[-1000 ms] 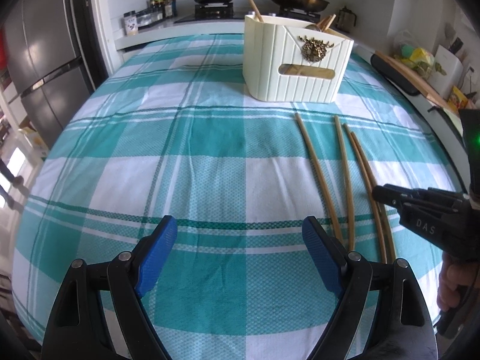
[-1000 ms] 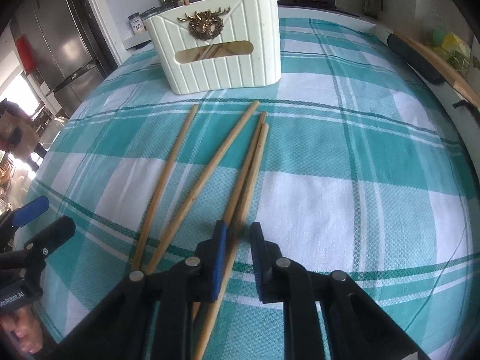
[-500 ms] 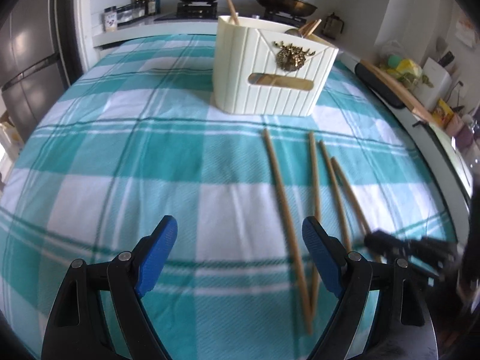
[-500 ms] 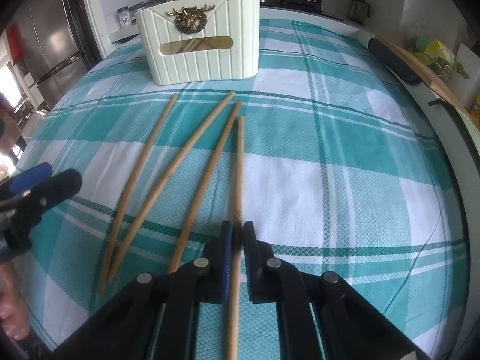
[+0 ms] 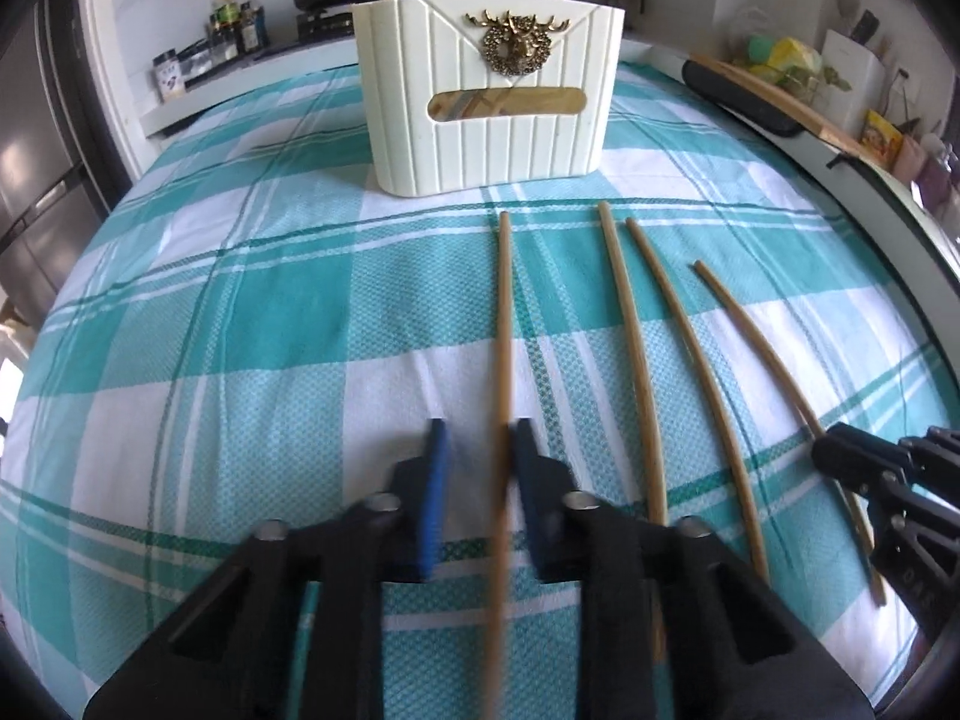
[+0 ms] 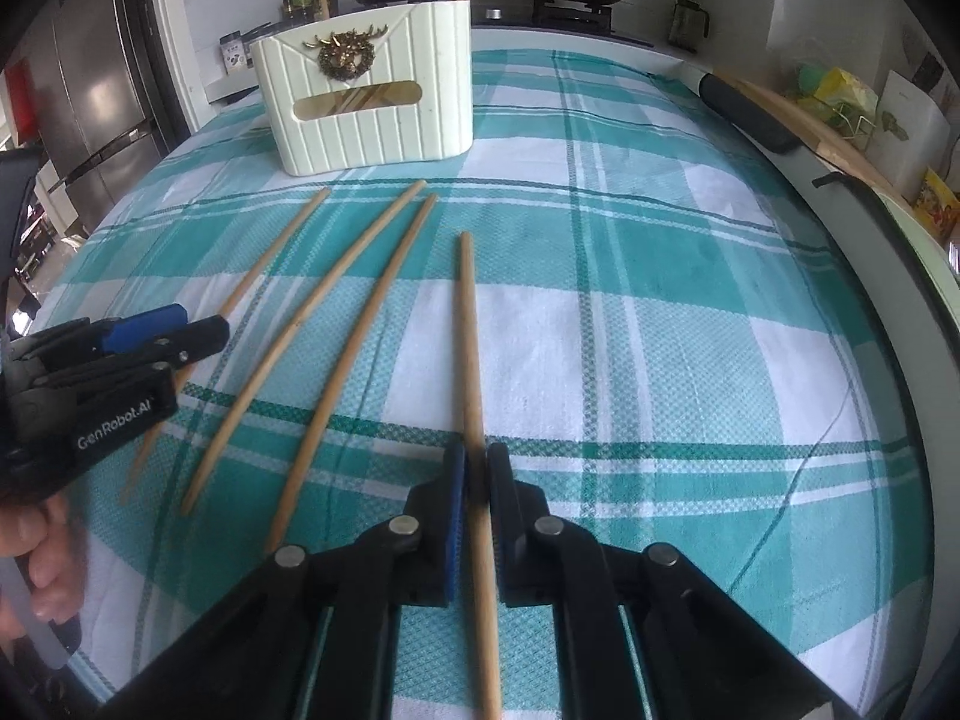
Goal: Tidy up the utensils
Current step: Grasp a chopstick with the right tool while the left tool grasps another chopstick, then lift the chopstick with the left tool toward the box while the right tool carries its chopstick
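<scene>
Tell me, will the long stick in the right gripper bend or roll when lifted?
The stick looks like thin wood, so probably light and stiff. It seems round, so it may roll on the cloth if dropped. The right gripper pinches it near one end, so the far tip might dip.

My left gripper (image 5: 474, 468) is motion-blurred; I can't tell if its pads touch the chopstick (image 5: 503, 324) between them. That stick's near end smears and runs off the bottom edge. The holder (image 5: 489, 93) hides what's inside except two stick tips. Bottles (image 5: 231, 24) behind are too small to read. In the right view, a hand (image 6: 36, 558) is cut off at the left edge.
</scene>
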A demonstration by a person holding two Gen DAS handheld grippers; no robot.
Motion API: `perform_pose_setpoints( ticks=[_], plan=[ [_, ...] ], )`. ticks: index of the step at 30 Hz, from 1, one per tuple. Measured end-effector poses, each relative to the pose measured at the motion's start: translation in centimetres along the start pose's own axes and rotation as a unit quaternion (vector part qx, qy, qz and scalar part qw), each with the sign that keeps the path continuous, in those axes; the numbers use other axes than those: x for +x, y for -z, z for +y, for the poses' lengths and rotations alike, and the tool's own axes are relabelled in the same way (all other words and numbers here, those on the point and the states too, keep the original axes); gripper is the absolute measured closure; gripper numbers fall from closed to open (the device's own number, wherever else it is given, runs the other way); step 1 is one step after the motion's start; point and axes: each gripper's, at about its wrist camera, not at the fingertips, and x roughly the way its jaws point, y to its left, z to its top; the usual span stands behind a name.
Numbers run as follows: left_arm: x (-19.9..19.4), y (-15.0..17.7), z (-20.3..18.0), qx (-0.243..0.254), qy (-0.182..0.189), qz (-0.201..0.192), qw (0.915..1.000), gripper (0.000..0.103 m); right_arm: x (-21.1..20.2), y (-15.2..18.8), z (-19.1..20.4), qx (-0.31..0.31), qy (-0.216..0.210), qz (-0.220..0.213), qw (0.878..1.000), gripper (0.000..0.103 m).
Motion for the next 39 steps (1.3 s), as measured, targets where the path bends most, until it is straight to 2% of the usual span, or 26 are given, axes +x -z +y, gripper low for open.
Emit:
perform_pose_setpoints(
  ticks=[6,12,13,14,15,16,17,18,23,27,32,33,35,36,37,39],
  plan=[
    [-1.0,1.6,1.1,-0.006,-0.007,0.0,1.0,0.099,-0.6,0.8,-0.4,0.005,0.001,0.003,1.0,0.095],
    [-3.3,4.3,3.0,-0.014,0.009,0.018,0.9997,0.097,-1.6,2.0,-1.3,0.011,-0.005,0.018,1.0,0.095],
    [-3.5,4.5,3.2,-0.014,0.012,0.022,0.9996,0.093,-1.7,2.1,-1.4,0.012,-0.008,0.019,1.0,0.094],
    [-3.5,4.4,3.5,-0.014,0.02,0.028,0.9993,0.088,-1.7,2.1,-1.5,0.012,-0.013,0.023,1.0,0.088],
    [-3.5,4.3,3.7,-0.014,0.027,0.031,0.9991,0.071,-1.7,2.0,-1.5,0.009,-0.019,0.028,0.999,0.081],
    [-3.6,4.1,4.0,-0.013,0.035,0.032,0.9988,0.061,-1.9,1.8,-1.6,0.008,-0.026,0.029,0.999,0.068],
    [-3.7,3.7,4.3,-0.013,0.038,0.029,0.9988,0.048,-2.1,1.6,-1.8,0.008,-0.035,0.024,0.999,0.064],
    [-3.8,3.3,4.6,-0.011,0.042,0.027,0.9987,0.044,-2.3,1.3,-1.9,0.008,-0.043,0.021,0.999,0.064],
    [-2.0,0.9,5.2,0.024,0.082,0.056,0.9948,0.044,-1.8,-1.1,-1.9,-0.025,-0.063,0.04,0.997,0.064],
    [0.6,-1.0,5.0,0.046,0.076,0.08,0.9928,0.047,0.8,-3.1,-0.8,-0.068,-0.059,0.075,0.993,0.065],
    [2.7,-3.9,3.9,0.073,0.075,0.098,0.9897,0.057,3.5,-5.8,-0.6,-0.07,-0.053,0.09,0.992,0.067],
    [3.0,-4.4,3.7,0.075,0.074,0.101,0.9893,0.063,3.9,-6.4,-0.6,-0.068,-0.053,0.091,0.992,0.068],
    [3.7,-5.3,3.4,0.077,0.071,0.106,0.9888,0.077,4.9,-7.9,-0.4,-0.067,-0.056,0.091,0.992,0.082],
    [3.9,-5.7,3.2,0.078,0.072,0.106,0.9887,0.093,5.3,-8.5,-0.3,-0.065,-0.056,0.091,0.992,0.085],
    [4.2,-6.0,3.1,0.077,0.077,0.109,0.9881,0.097,5.6,-9.0,-0.3,-0.063,-0.055,0.089,0.992,0.094],
    [4.3,-6.3,3.1,0.072,0.075,0.104,0.9891,0.099,6.2,-10.0,-0.3,-0.057,-0.057,0.089,0.993,0.097]
  ],
)
